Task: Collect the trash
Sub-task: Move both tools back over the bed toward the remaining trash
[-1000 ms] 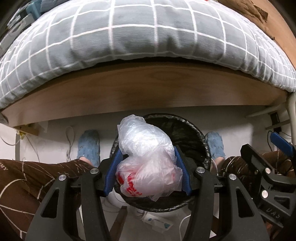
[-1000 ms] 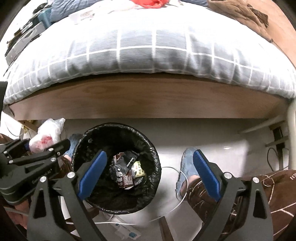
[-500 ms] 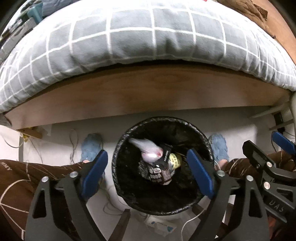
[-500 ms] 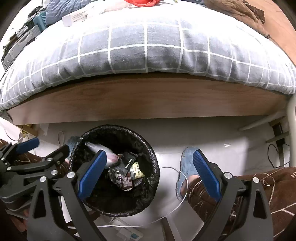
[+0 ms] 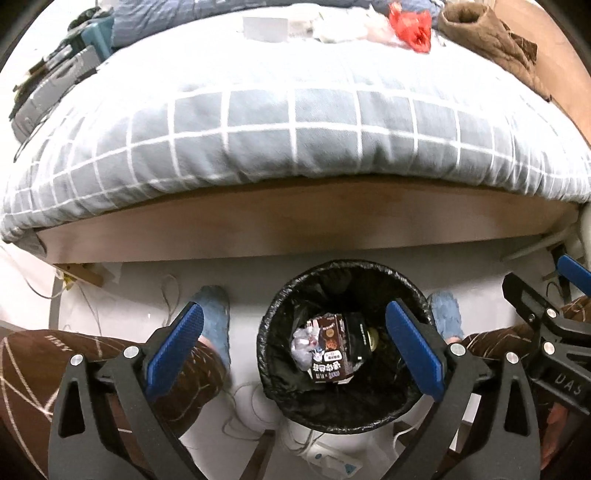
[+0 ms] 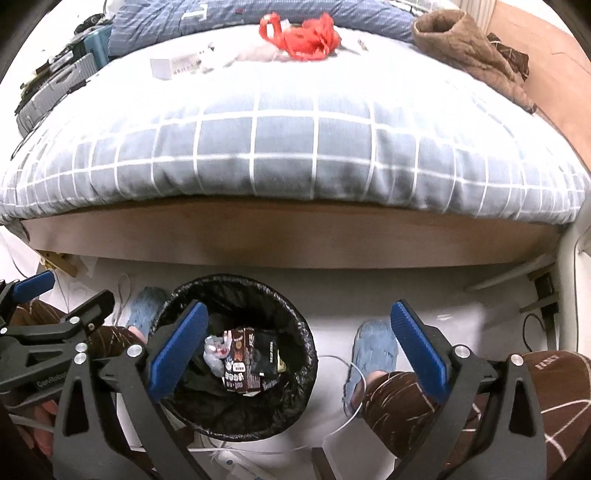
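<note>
A black-lined bin (image 5: 347, 417) (image 6: 236, 428) stands on the floor in front of the bed. Inside it lie a crumpled clear plastic bag (image 5: 303, 343) (image 6: 214, 349), a brown drink carton (image 5: 328, 354) (image 6: 238, 369) and dark wrappers. My left gripper (image 5: 293, 314) hangs above the bin, its jaws opening with nothing between them. My right gripper (image 6: 299, 312) hangs just right of the bin, jaws also opening and empty. On the bed lie a red plastic bag (image 6: 303, 37) (image 5: 412, 27) and a white box (image 6: 173, 66) (image 5: 264, 27).
A grey checked duvet (image 5: 295, 129) overhangs the wooden bed frame (image 5: 295, 229). A person's legs in brown trousers (image 6: 424, 402) and blue slippers (image 6: 373, 350) flank the bin. Cables and a power strip (image 5: 332, 461) lie on the floor. A brown garment (image 6: 461, 40) sits on the bed.
My left gripper opened and let go of the clear bag, which dropped into the bin. Both grippers rose, and the top of the bed came into view.
</note>
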`<state>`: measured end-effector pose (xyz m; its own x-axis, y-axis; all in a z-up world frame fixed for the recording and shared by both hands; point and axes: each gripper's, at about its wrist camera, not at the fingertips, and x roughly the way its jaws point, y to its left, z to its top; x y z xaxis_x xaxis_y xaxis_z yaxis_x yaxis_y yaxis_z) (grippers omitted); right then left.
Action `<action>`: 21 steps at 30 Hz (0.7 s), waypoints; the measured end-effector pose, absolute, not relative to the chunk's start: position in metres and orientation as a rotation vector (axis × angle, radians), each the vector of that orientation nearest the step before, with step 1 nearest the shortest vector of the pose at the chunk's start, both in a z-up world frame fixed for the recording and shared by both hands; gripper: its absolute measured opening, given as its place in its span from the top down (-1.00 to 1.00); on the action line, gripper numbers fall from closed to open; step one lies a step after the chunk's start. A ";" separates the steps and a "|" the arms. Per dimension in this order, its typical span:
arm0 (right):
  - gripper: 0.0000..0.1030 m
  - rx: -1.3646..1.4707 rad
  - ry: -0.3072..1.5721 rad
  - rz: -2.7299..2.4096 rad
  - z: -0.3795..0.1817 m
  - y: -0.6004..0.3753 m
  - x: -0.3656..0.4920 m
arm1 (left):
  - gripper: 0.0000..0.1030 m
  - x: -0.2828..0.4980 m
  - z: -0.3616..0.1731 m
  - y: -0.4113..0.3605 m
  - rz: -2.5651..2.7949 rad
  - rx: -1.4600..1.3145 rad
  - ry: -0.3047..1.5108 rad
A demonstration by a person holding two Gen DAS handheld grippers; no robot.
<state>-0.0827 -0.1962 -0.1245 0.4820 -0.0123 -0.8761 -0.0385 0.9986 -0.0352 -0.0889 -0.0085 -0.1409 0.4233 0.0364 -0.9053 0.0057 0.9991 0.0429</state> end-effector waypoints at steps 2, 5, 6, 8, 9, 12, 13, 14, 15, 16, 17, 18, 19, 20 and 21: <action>-0.85 -0.049 1.056 0.016 -0.117 -0.195 -0.083 | -0.89 -0.091 -0.131 -0.004 0.026 0.040 1.116; -0.85 -0.052 1.037 0.014 -0.108 -0.192 -0.082 | -0.89 -0.091 -0.119 -0.001 0.039 0.044 1.107; -0.85 -0.054 1.026 0.016 -0.103 -0.191 -0.082 | -0.89 -0.091 -0.115 0.000 0.038 0.040 1.100; -0.85 -0.058 1.012 0.015 -0.097 -0.189 -0.082 | -0.89 -0.091 -0.108 0.002 0.040 0.035 1.089; -0.85 -0.059 1.005 0.016 -0.094 -0.188 -0.083 | -0.89 -0.092 -0.104 0.002 0.040 0.031 1.080; -0.85 -0.064 0.983 0.015 -0.083 -0.186 -0.084 | -0.89 -0.093 -0.092 0.003 0.045 0.019 1.054; -0.85 -0.067 0.977 0.013 -0.081 -0.186 -0.083 | -0.89 -0.094 -0.088 0.004 0.047 0.018 1.047; -0.85 -0.068 0.972 0.014 -0.078 -0.186 -0.084 | -0.89 -0.094 -0.087 0.003 0.049 0.018 1.041; -0.85 -0.067 0.967 0.015 -0.075 -0.186 -0.084 | -0.89 -0.094 -0.082 0.003 0.048 0.019 1.031; -0.85 -0.065 0.961 0.015 -0.072 -0.187 -0.084 | -0.89 -0.094 -0.079 0.003 0.050 0.021 1.023; -0.85 -0.064 0.957 0.015 -0.069 -0.187 -0.084 | -0.89 -0.093 -0.077 0.003 0.050 0.023 1.017; -0.85 -0.063 0.952 0.016 -0.067 -0.188 -0.083 | -0.89 -0.093 -0.073 0.002 0.044 0.028 1.012; -0.85 -0.063 0.945 0.014 -0.064 -0.188 -0.083 | -0.89 -0.092 -0.071 0.001 0.038 0.031 1.010; -0.85 -0.062 0.938 0.011 -0.062 -0.188 -0.083 | -0.89 -0.092 -0.067 0.001 0.035 0.035 1.004; -0.85 -0.062 0.931 0.010 -0.058 -0.188 -0.082 | -0.89 -0.092 -0.066 0.000 0.034 0.035 1.000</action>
